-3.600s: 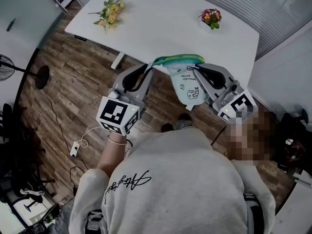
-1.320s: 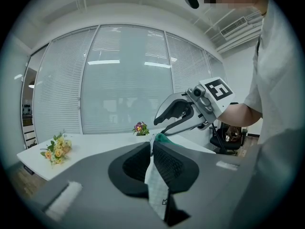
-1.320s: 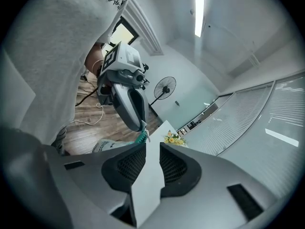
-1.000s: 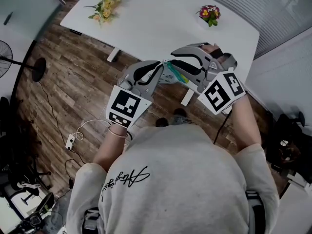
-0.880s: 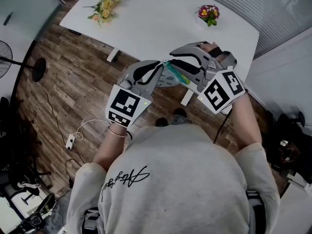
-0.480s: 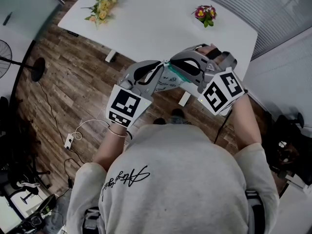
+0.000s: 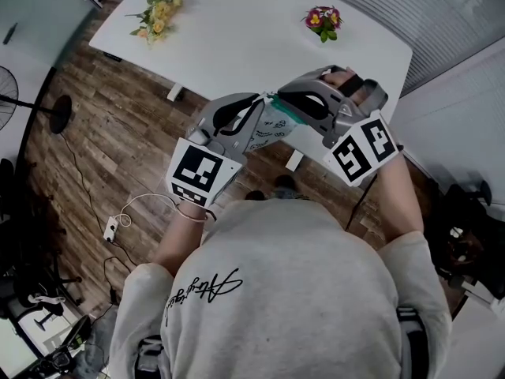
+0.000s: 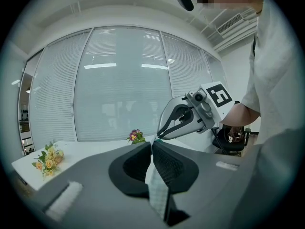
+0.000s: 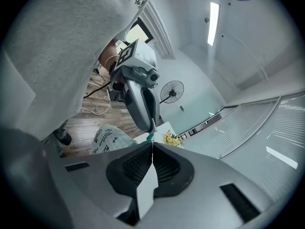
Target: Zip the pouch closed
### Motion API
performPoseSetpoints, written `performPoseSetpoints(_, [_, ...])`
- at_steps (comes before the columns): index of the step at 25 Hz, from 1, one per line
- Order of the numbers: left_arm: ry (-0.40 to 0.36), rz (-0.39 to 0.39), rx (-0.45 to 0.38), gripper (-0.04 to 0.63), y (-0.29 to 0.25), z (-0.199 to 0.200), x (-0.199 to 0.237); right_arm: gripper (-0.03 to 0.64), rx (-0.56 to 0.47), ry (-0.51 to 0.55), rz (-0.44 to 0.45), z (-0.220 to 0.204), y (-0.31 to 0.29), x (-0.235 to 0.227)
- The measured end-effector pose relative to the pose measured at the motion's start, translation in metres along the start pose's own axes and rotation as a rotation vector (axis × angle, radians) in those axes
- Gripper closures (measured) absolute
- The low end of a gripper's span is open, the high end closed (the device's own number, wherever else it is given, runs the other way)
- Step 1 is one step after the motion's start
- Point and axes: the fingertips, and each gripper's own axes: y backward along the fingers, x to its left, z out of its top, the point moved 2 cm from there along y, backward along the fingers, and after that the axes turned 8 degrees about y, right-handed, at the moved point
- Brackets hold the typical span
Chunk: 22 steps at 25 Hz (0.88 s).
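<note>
Pouch (image 7: 267, 131) mouth-up, long axis downward, clamped by left gripper (image 7: 263, 100) and right gripper (image 7: 278, 99).

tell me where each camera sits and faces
head view: on the head, steeply down at left claw and right claw gripping the pouch; torso, forearms show.
left gripper view: on left claw, toward blinds and right claw; sleeve shows.
right gripper view: on right claw, toward left claw and floor; sweatshirt shows.
shared: yellow flowers in all three.
</note>
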Motion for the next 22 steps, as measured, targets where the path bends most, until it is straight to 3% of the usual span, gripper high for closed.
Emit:
performPoseSetpoints(13, [-0.035,-0.011,-0.09,0.58,-0.013,0.029,-0.001,0.611,0.028,0.041,-0.063,-0.011,0.02,-0.021])
performPoseSetpoints(22, [0.04,0.003,-0.077,0.581,-0.026,0.012,0.007,0.611,0.078,0.009,-0.061,-0.03,0.016,-0.002])
